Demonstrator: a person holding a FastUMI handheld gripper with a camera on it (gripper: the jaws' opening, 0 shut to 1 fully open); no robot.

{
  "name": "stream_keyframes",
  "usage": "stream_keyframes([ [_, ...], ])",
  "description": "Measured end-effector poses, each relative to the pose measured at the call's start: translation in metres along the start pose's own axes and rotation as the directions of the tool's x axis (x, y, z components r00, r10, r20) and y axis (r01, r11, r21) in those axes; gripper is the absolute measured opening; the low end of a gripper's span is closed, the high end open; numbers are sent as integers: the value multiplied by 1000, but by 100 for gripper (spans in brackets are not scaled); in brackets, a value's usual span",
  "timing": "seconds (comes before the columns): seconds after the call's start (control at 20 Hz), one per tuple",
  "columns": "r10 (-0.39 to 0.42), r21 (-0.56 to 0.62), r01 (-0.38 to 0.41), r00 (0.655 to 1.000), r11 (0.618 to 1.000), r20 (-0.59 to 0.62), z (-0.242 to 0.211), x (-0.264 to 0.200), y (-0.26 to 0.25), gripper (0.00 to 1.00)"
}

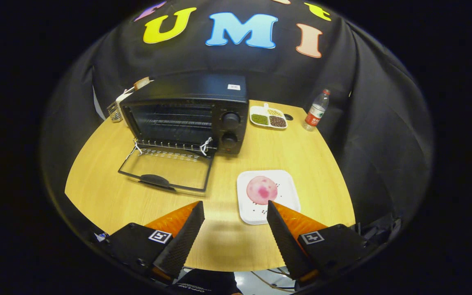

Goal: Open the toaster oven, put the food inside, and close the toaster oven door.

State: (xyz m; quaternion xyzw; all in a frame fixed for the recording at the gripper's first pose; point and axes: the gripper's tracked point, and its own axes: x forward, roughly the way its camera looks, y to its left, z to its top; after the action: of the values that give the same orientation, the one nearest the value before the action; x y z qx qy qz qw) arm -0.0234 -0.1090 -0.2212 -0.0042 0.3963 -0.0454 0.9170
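A black toaster oven (187, 112) stands at the back of the wooden table, its glass door (166, 169) folded down flat onto the tabletop, handle toward me. The wire rack inside is bare. A round pink bun (261, 189) lies on a white square plate (287, 180), just ahead of my right finger. My gripper (235, 209) hovers over the near edge of the table, open, with nothing between its fingers. The right fingertip (273, 207) overlaps the plate's near side.
A white divided dish of beans (268, 116) sits right of the oven, with a plastic water bottle (316, 110) further right. A small metal rack (115, 110) stands behind the oven's left side. Bare table (322, 164) lies between the plate and the bottle.
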Motion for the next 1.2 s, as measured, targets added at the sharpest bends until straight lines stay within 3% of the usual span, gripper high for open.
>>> stream_keyframes([
  [0.8,61,82,-50,989,995,-138,0,94,-118,99],
  [1.0,109,108,-89,973,990,-201,-8,117,-129,99],
  [1.2,151,63,-138,944,988,-292,-29,132,-134,98],
])
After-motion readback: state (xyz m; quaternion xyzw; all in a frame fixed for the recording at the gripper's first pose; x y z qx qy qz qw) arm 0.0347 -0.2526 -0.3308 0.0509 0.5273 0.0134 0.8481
